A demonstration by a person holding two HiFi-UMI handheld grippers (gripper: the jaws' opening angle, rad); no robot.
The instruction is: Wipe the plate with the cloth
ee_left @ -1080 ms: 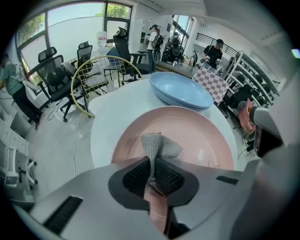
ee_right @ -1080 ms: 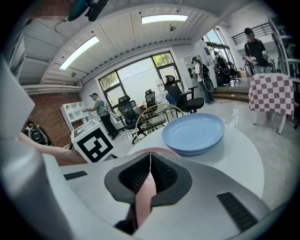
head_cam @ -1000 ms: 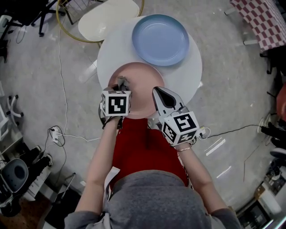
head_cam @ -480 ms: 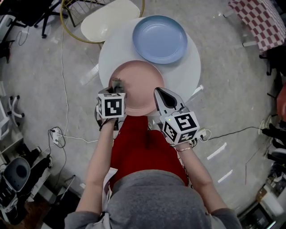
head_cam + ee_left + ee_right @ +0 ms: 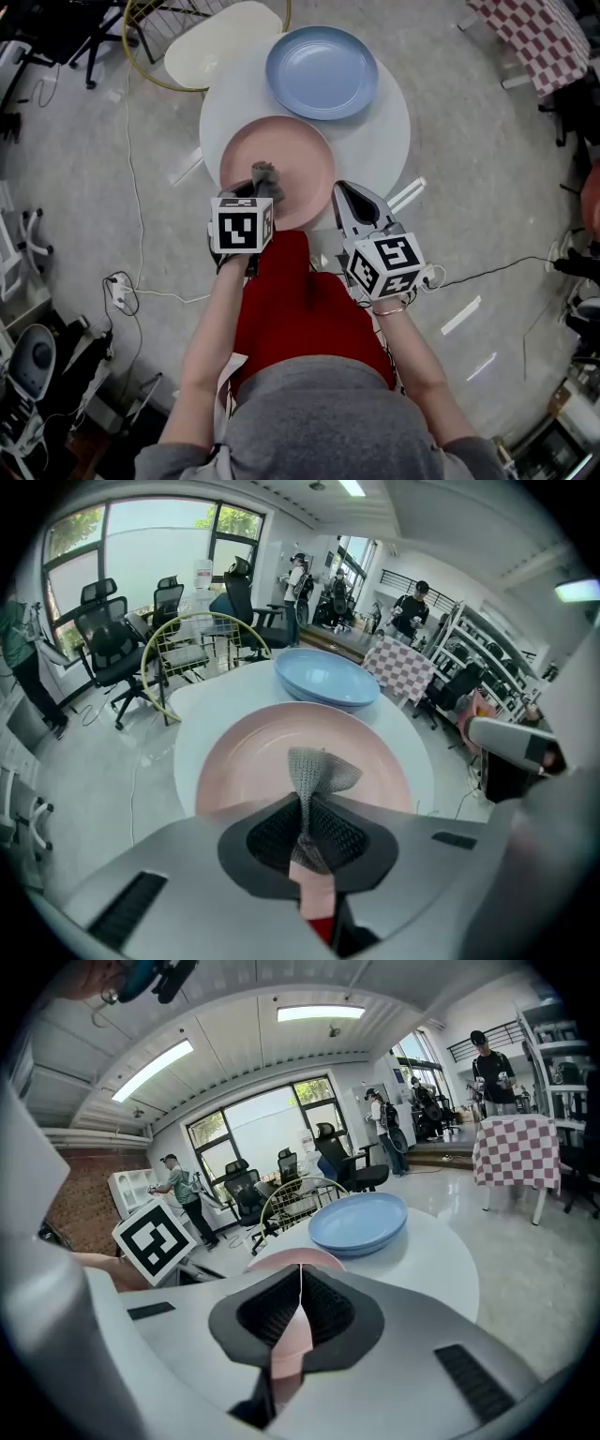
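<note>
Left tongs [image 5: 305, 803]: clamped on the cloth, the jaws pinched together on its lower part; they sit over the near part of the pink plate.
Cloth [image 5: 321, 769]: grey with a mesh-like weave, and bunched. Its free end stands up past the jaw tips and fans out above the pink plate's middle. Whether it touches the plate's surface cannot be told.
Right tongs [image 5: 300, 1283]: jaws together, with only a thin line between the tips and nothing clamped. The plate's pink shows through the gap lower down.
Right tongs, place: in the head view they point at the pink plate's near right rim, just beside it; contact cannot be told.
Left marker cube [image 5: 242, 226]: over the desk's near edge, just behind the cloth.
Right marker cube [image 5: 384, 265]: off the desk, on the person's side.
Pink plate [image 5: 281, 150]: flat on the near half of the desk, under both tongs' tips.
Blue plate [image 5: 322, 70]: on the far side of the desk, just beyond the pink plate; both gripper views show it behind the pink rim.
Desk [image 5: 380, 131]: round and white, carrying only the two plates.
Red apron [image 5: 300, 305]: on the person, between the two forearms.
Cream chair seat [image 5: 220, 37]: beyond the desk to the left, with a yellow hoop around it.
Checked cloth [image 5: 539, 33]: at the upper right, well apart from the desk.
</note>
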